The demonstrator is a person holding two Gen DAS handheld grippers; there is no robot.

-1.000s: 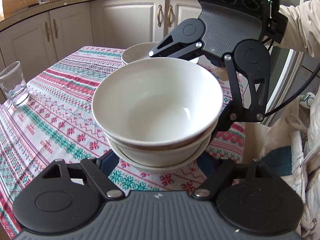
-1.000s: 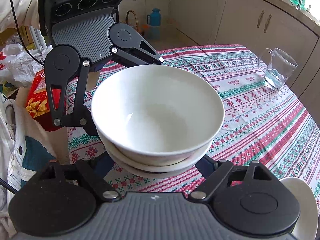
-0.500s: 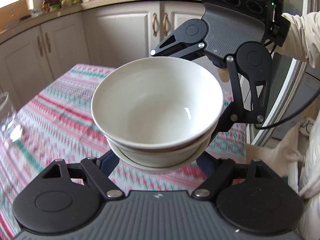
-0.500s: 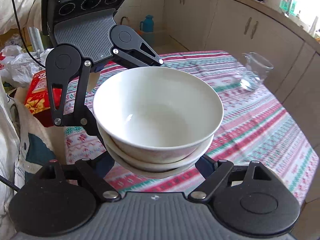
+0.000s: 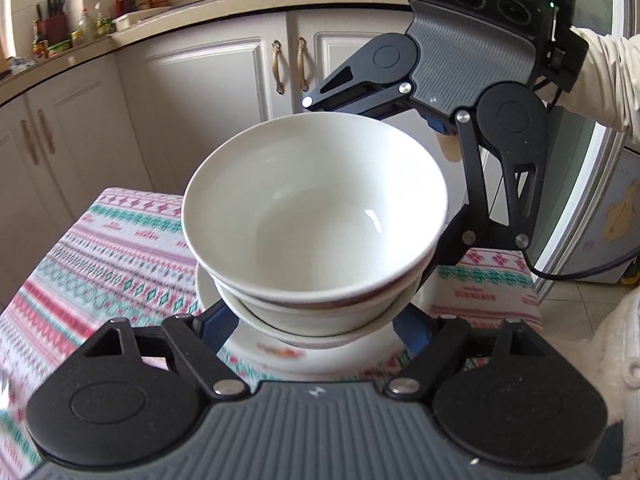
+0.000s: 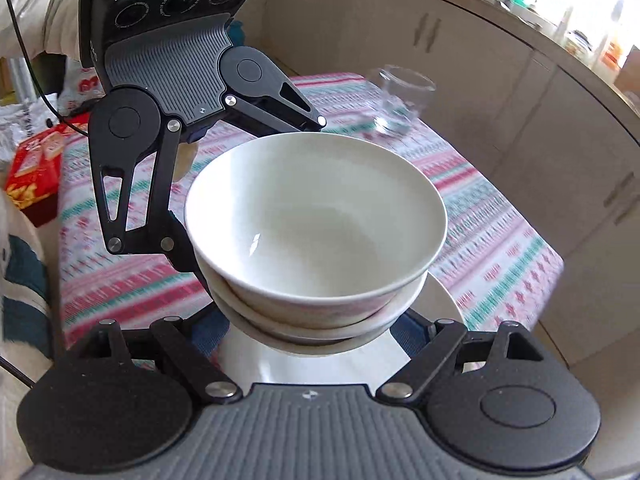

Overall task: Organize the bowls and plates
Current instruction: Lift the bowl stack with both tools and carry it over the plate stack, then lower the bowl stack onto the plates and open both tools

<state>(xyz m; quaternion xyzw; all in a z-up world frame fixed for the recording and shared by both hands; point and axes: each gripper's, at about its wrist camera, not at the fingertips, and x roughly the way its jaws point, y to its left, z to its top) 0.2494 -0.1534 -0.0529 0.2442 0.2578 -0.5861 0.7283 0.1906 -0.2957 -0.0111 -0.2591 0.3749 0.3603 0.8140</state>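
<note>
While both views show stacked bowls point(image 5: 316, 220), only rt wrist shows glass point(image 6: 400, 100).

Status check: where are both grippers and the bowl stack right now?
Left gripper and right gripper clamp the bowl stack from opposite sides. Stack airborne above the plate on the tablecloth. Glass well clear.

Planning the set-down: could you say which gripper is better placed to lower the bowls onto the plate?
Both: left gripper and right gripper hold opposite sides of the bowls above the plate.
</note>
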